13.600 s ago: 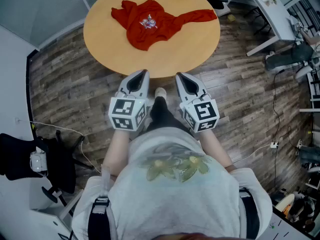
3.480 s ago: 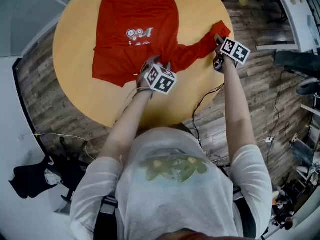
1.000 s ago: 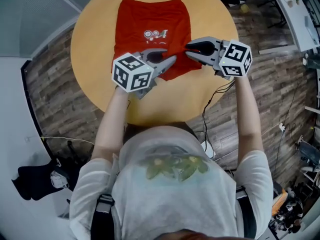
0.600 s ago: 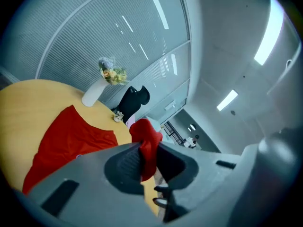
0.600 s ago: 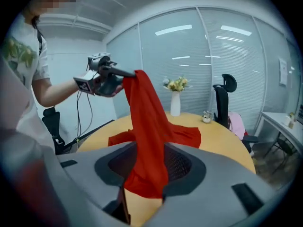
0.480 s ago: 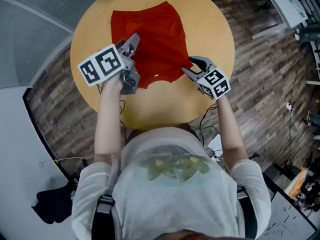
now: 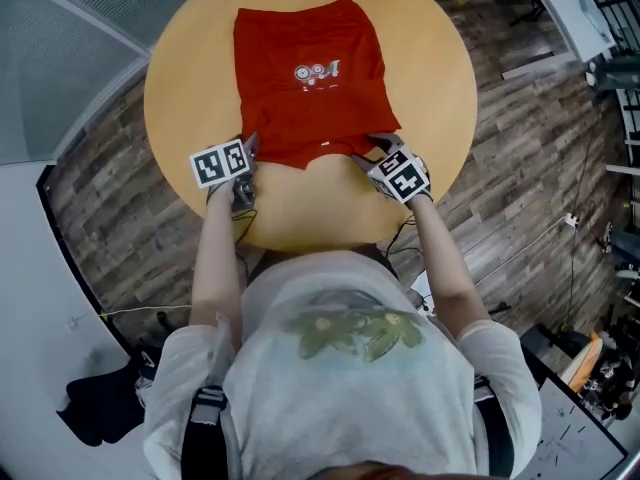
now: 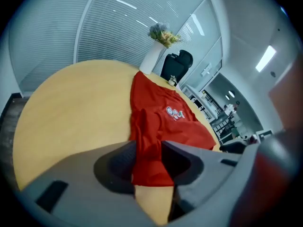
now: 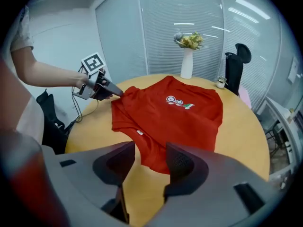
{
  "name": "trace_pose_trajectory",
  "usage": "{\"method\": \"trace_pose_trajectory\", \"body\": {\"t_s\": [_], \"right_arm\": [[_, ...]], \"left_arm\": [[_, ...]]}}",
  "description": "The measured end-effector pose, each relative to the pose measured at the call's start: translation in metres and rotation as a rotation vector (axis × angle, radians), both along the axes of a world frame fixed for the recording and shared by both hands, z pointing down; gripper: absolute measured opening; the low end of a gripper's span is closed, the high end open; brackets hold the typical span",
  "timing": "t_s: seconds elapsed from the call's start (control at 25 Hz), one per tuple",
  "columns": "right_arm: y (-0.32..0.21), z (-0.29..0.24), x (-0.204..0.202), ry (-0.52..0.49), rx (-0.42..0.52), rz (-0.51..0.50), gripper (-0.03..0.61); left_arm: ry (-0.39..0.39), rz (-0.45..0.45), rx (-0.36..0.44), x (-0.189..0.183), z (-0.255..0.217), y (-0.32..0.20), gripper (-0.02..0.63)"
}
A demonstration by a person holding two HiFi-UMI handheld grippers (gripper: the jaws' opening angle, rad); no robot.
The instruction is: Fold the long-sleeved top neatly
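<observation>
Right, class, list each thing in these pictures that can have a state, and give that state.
Top: spread flat on the table, print up, no sleeve sticking out.
Left gripper: jaws have just been opening; apart, with the top's near corner between them, not pinched.
Right gripper: jaws have just been opening; apart, with the top's near edge between them, not pinched.
Vase: upright, holding flowers.

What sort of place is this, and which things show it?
Probably an office meeting room: glass partition walls, a black office chair and a round table with a vase.
</observation>
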State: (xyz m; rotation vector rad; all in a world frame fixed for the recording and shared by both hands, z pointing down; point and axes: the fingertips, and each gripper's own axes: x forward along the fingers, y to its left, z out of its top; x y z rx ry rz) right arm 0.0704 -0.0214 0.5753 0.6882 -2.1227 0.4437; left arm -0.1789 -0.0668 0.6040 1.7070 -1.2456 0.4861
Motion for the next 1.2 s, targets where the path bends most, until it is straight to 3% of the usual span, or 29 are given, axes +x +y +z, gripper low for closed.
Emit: {"method": "trace_pose_trajectory", "body": {"t_s": [0.2, 0.28, 0.36, 0.52, 0.64, 0.72, 0.88, 1.0, 1.12, 1.2], "right_arm": [[-0.026, 0.003, 0.03, 0.073, 0.064, 0.148, 0.195], [-0.031, 0.007, 0.039, 0.081, 0.066, 0.187, 0.195], [-0.03, 0.014, 0.038, 0.096, 0.053, 0.174, 0.195], [-0.012, 0.031, 0.022, 0.21, 0.067, -0.031, 0.195], [0.006, 0.044, 0.018, 0.344, 0.118, -0.238, 0.195], [0.014, 0.053, 0.02, 0.408, 0.126, -0.319, 0.195], [0.008, 0.052, 0.025, 0.498, 0.21, -0.397, 0.195], [-0.004, 0.043, 0.029, 0.595, 0.307, -0.483, 0.25], [-0.017, 0.057, 0.046, 0.723, 0.337, -0.575, 0.268], [-0.025, 0.065, 0.054, 0.757, 0.317, -0.604, 0.268]], "left_arm": [[-0.107, -0.046, 0.073, -0.023, -0.014, -0.011, 0.146], [-0.209, 0.03, 0.076, -0.022, -0.018, -0.009, 0.145], [-0.341, 0.189, 0.1, -0.008, -0.018, -0.004, 0.145], [-0.51, 0.565, 0.18, 0.039, -0.014, 0.022, 0.146], [-0.645, 0.849, 0.18, 0.058, 0.0, 0.054, 0.15], [-0.734, 0.977, 0.169, 0.06, 0.014, 0.068, 0.161], [-0.979, 1.128, 0.196, 0.052, 0.025, 0.069, 0.168], [-1.084, 1.209, 0.191, 0.046, 0.029, 0.062, 0.249], [-1.148, 1.315, 0.158, 0.034, 0.042, 0.053, 0.267], [-1.106, 1.362, 0.111, 0.031, 0.052, 0.051, 0.267]]}}
